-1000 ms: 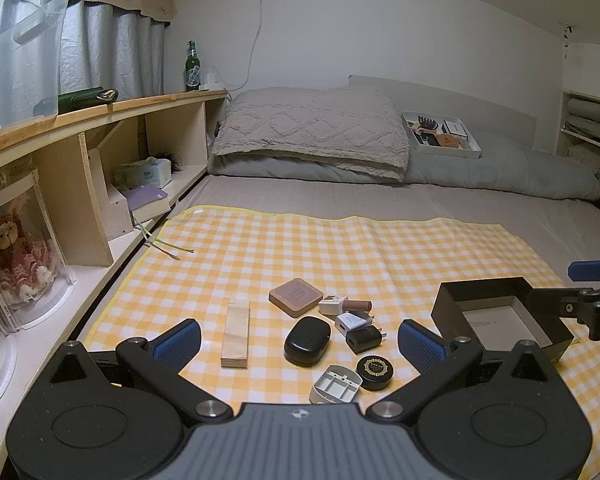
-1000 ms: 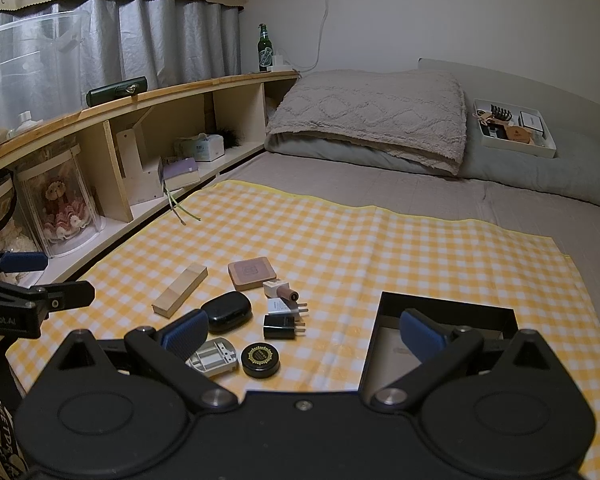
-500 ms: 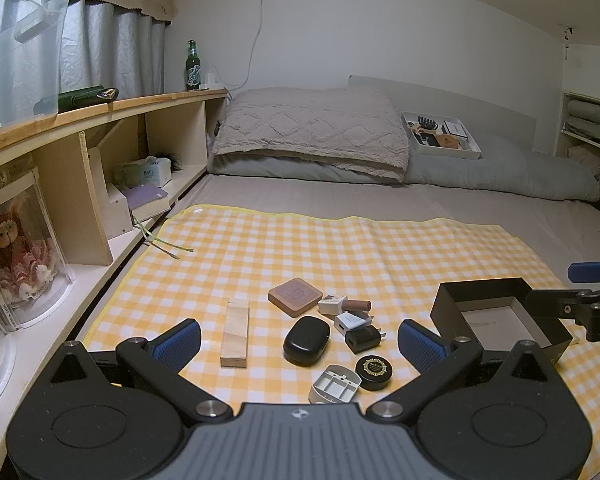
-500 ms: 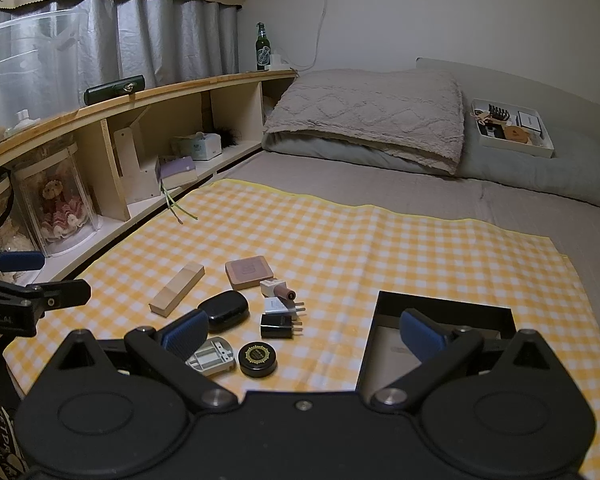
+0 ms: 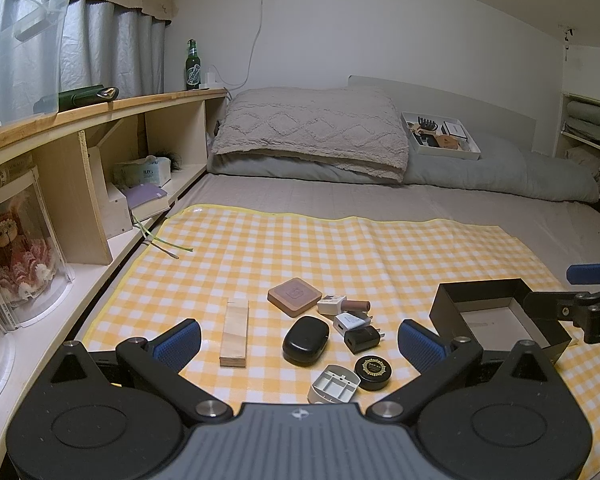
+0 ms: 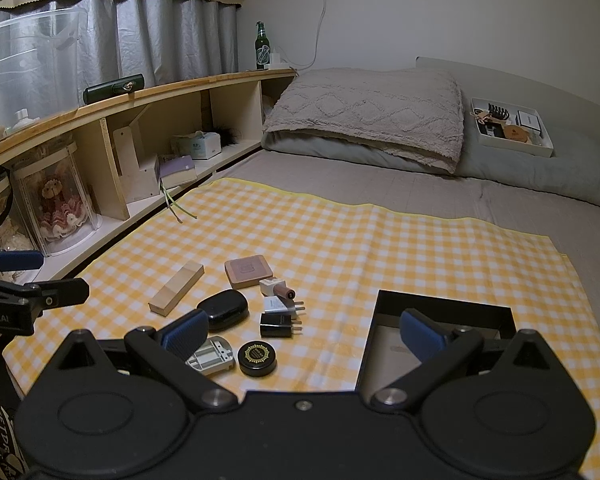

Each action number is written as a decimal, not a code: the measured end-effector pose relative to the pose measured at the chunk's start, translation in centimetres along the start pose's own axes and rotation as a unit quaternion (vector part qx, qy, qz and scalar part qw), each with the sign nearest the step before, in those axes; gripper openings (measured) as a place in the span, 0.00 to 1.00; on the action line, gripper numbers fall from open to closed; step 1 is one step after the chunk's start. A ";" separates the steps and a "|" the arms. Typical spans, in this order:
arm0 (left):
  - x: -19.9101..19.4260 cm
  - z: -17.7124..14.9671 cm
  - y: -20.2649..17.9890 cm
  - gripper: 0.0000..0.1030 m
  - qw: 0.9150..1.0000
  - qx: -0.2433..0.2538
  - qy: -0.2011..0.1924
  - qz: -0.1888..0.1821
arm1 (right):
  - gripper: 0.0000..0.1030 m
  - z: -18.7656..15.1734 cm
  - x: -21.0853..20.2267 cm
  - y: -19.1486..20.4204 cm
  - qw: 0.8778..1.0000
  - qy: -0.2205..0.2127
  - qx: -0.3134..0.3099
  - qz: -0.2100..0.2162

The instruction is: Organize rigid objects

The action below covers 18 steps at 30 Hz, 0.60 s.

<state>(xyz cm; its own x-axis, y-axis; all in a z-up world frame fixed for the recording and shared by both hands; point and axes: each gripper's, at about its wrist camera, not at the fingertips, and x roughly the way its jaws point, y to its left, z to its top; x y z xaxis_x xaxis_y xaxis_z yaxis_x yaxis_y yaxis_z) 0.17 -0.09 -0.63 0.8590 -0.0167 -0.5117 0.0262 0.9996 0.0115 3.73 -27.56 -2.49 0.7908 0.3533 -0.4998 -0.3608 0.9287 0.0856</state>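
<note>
1. Your left gripper (image 5: 298,338) hovers low over the near edge of the yellow-and-white checked cloth (image 5: 340,248), its blue-padded fingers spread wide and holding nothing.
2. The small rigid items lie clustered just ahead of it, between 12 and 1 o'clock in the left wrist view: a glossy black oval case (image 5: 305,341), a black wall plug (image 5: 363,339), a round black tin with a gold emblem (image 5: 374,367) and a grey plastic tray piece (image 5: 334,385).
3. A pale wooden block (image 5: 235,332) lies at 11 o'clock, its long axis pointing straight away from you.
4. The open black cardboard box (image 5: 476,294) sits at 2 o'clock, well apart from the cluster.
5. Your right gripper (image 6: 302,334) is also spread and empty. One finger hangs over the box, so it is nearer the box; the left is nearer the items.
6. Judgement: nothing is sorted yet. The oval case looks like the easiest first pick for the left gripper.
</note>
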 end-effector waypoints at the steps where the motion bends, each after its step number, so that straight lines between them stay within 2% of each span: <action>1: 0.0 0.0 0.0 1.00 1.000 0.000 0.000 0.000 | 1.00 0.0 0.0 0.0 1.000 0.000 0.000 0.000; 18: 0.0 0.0 0.1 1.00 1.000 -0.001 0.000 0.000 | 1.00 0.0 0.0 -0.3 1.000 -0.002 0.000 -0.004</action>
<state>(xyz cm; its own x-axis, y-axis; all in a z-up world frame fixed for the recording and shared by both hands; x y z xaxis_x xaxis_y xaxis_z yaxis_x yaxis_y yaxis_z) 0.16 0.05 -0.60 0.8587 -0.0157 -0.5122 0.0245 0.9996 0.0104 3.90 -27.83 -2.51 0.7954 0.3467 -0.4971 -0.3544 0.9314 0.0826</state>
